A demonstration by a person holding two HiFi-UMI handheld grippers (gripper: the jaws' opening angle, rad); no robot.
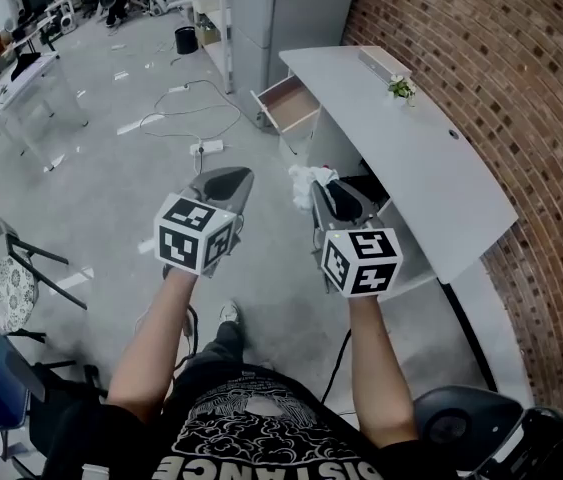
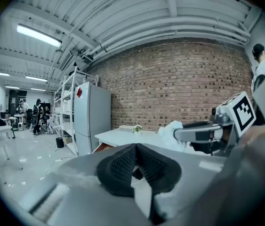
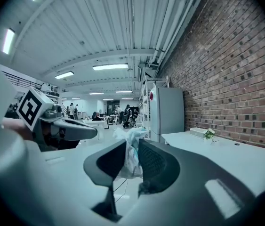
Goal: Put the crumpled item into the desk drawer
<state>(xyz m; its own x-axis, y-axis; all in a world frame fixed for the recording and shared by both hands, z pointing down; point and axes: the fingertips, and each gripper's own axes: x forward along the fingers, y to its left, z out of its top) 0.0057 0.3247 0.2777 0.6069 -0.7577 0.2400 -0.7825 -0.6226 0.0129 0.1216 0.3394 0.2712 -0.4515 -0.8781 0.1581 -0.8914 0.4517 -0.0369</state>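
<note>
Centre frame, my right hand-held gripper (image 1: 323, 196) clamps the crumpled item (image 1: 306, 178); left hand-held gripper (image 1: 223, 180) together, empty; I'd grip firm, carry to the open drawer (image 1: 286, 103) upper centre.

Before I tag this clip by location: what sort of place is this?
Probably an open-plan lab or workshop office: a white desk with an open drawer along a brick wall, metal shelving, and more work tables farther off.

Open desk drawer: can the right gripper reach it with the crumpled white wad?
Probably, with a step forward: the pale wooden drawer stands open ahead of the right gripper, shut on the crumpled white wad, with open floor between.
</note>
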